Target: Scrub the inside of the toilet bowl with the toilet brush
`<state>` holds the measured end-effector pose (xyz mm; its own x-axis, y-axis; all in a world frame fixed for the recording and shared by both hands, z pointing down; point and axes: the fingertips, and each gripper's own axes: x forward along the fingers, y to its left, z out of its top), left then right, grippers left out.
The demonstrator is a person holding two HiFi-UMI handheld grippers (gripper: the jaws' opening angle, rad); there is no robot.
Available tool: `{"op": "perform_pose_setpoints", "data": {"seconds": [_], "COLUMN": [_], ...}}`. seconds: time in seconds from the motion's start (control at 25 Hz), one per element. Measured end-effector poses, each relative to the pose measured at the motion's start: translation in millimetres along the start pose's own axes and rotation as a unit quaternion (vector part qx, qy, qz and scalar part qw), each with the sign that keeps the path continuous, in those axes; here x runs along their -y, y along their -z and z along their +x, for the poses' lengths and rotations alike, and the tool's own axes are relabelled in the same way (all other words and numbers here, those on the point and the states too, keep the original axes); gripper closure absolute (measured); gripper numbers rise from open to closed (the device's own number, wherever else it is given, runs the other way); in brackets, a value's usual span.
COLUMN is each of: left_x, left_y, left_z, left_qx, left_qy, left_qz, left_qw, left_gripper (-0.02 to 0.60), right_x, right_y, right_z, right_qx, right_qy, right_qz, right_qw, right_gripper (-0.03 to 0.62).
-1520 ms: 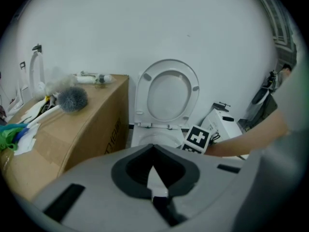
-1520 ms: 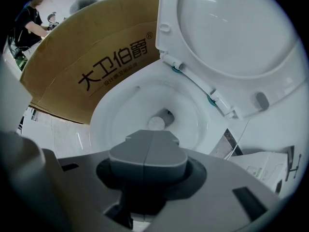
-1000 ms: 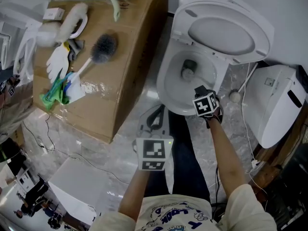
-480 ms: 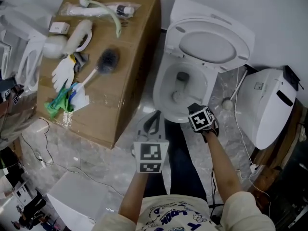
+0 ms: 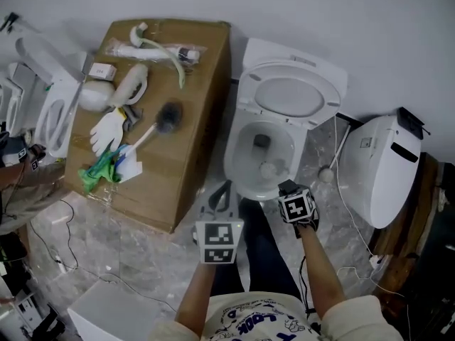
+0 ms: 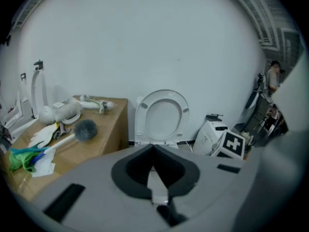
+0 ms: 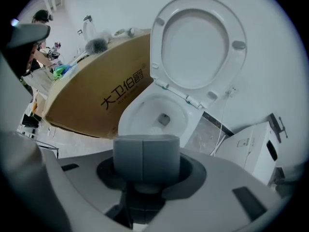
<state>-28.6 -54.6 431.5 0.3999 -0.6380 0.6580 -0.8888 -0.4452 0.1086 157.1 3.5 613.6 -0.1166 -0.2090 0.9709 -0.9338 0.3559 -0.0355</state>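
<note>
The white toilet bowl (image 5: 245,148) stands in the middle of the head view with its lid (image 5: 288,94) raised; water sits at the bottom. The toilet brush (image 5: 162,119), dark bristles on a white handle, lies on the cardboard box (image 5: 188,155) to the left, also seen in the left gripper view (image 6: 84,129). My left gripper (image 5: 226,185) hangs shut and empty over the floor between the box and the bowl. My right gripper (image 5: 286,185) is shut and empty just in front of the bowl's front rim; its view looks into the bowl (image 7: 152,115).
On the box lie white gloves (image 5: 106,130), a green cloth (image 5: 99,170), a curved tube (image 5: 163,52) and small packets. A white unit (image 5: 373,165) lies right of the toilet, with a cord (image 5: 334,155) beside it. A spare toilet seat (image 5: 53,112) leans at far left. Cables cross the floor.
The head view has pulled back and up. My right gripper has drawn back from over the bowl's front rim to just in front of it. Both grippers stay shut.
</note>
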Motion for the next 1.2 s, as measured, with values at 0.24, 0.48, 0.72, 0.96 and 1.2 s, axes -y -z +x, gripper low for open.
{"op": "perform_pose_setpoints", "data": {"seconds": [0.24, 0.48, 0.72, 0.96, 1.2], "left_x": [8, 15, 23, 31, 38], "left_y": [-26, -56, -77, -91, -106], "left_z": [-26, -51, -77, -101, -122], "left_qx": [0.030, 0.065, 0.091, 0.115, 0.134], "left_qy": [0.007, 0.012, 0.020, 0.023, 0.022], "left_qz": [0.017, 0.030, 0.034, 0.040, 0.047], "left_qw": [0.9994, 0.9973, 0.9951, 0.9923, 0.9896], "left_gripper": [0.580, 0.580, 0.580, 0.580, 0.580], "right_x": [-6, -10, -18, -26, -27], "right_y": [-19, -37, -43, -45, -47], "right_z": [-61, -121, -182, -229, -269], "right_qx": [0.057, 0.119, 0.168, 0.211, 0.252], "right_qy": [0.023, 0.046, 0.066, 0.082, 0.093], "right_qz": [0.018, 0.032, 0.057, 0.079, 0.101], "right_qw": [0.998, 0.991, 0.982, 0.971, 0.958], "right_gripper": [0.427, 0.427, 0.427, 0.427, 0.427]}}
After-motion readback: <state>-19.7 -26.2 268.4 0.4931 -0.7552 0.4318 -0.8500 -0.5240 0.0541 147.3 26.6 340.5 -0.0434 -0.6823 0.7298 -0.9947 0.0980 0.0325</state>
